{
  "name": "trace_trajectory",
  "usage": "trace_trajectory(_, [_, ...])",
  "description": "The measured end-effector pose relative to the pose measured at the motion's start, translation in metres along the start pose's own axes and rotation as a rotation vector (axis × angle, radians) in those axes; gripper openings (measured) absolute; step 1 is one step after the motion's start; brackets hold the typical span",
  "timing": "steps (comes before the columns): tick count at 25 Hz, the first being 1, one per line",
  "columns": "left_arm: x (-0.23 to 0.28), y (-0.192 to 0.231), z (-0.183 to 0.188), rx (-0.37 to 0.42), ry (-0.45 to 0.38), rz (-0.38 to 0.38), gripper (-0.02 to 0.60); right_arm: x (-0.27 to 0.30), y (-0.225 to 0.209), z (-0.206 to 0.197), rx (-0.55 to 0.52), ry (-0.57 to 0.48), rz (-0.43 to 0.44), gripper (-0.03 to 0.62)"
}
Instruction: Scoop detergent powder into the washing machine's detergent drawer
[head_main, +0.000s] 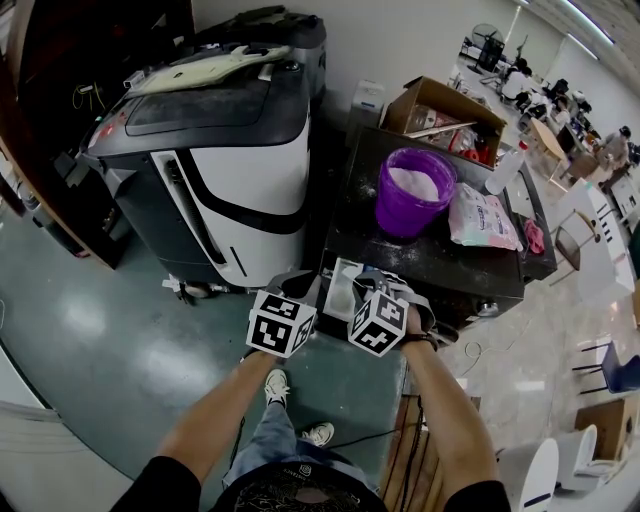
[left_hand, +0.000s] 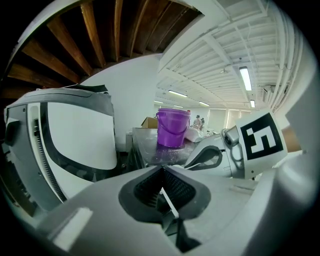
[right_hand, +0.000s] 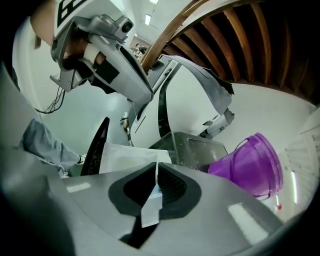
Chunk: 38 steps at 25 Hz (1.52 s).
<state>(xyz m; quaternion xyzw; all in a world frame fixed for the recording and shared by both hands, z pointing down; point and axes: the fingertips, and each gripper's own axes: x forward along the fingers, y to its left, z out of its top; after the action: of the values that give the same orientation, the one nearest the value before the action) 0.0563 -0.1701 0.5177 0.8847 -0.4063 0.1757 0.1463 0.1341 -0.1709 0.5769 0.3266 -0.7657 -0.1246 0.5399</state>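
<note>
Judging the task as barely begun. Read the left gripper (left_hand: 162, 192) as clamped shut on a thin white strip (left_hand: 168, 202), and the right gripper (right_hand: 155, 187) as closed on a white sheet (right_hand: 122, 157) that ran out past its pads. Could not tell whether that was one piece or two, nor what it was. Found both grippers held side by side, close to the near edge of the dark table (head_main: 440, 262), with the washing machine (head_main: 240, 150) off to the left. Spotted the detergent powder (head_main: 415, 183) in the purple bucket (head_main: 405, 215) on that table, well apart from both grippers, with a detergent bag (head_main: 482, 217) just beside it. Noted loose white grains on the tabletop near the bucket. Saw no scoop in any view and could not make out an open detergent drawer on the machine. Counted as left: pick up a scoop, load it from the bucket, carry it to the drawer, tip it in. Saw none of that done.
</note>
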Motion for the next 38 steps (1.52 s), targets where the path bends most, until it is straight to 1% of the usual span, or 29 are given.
trace_trajectory(2, [0.000, 0.000, 0.000, 0.000, 0.000, 0.001, 0.000, 0.000, -0.001, 0.000, 0.017, -0.004, 0.001, 0.037])
trace_trajectory(4, [0.000, 0.001, 0.001, 0.001, 0.001, 0.001, 0.000, -0.001, -0.002, 0.001, 0.074, -0.021, 0.014, 0.037])
trace_trajectory(8, [0.000, 0.000, 0.002, 0.005, 0.005, 0.000, 0.000, -0.009, -0.009, 0.003, 0.298, -0.087, 0.053, 0.037])
trace_trajectory(11, [-0.001, -0.002, 0.004, 0.008, 0.008, -0.004, 0.000, -0.018, -0.014, 0.002, 0.433, -0.132, 0.066, 0.038])
trace_trajectory(15, [0.000, -0.008, 0.015, 0.021, 0.002, -0.017, 0.000, -0.033, -0.027, -0.003, 0.580, -0.189, 0.037, 0.038])
trace_trajectory(21, [0.002, -0.014, 0.029, 0.041, -0.007, -0.035, 0.000, -0.060, -0.049, -0.010, 0.756, -0.261, -0.019, 0.038])
trace_trajectory(26, [0.005, -0.015, 0.042, 0.048, -0.017, -0.046, 0.000, -0.082, -0.071, -0.019, 0.866, -0.308, -0.078, 0.038])
trace_trajectory(31, [0.009, -0.015, 0.060, 0.065, -0.035, -0.067, 0.000, -0.098, -0.089, -0.031, 0.926, -0.330, -0.148, 0.038])
trace_trajectory(35, [0.013, -0.015, 0.075, 0.082, -0.045, -0.095, 0.000, -0.110, -0.101, -0.036, 1.008, -0.364, -0.201, 0.038])
trace_trajectory(38, [0.016, -0.016, 0.088, 0.100, -0.062, -0.107, 0.000, -0.116, -0.107, -0.036, 1.028, -0.376, -0.247, 0.038])
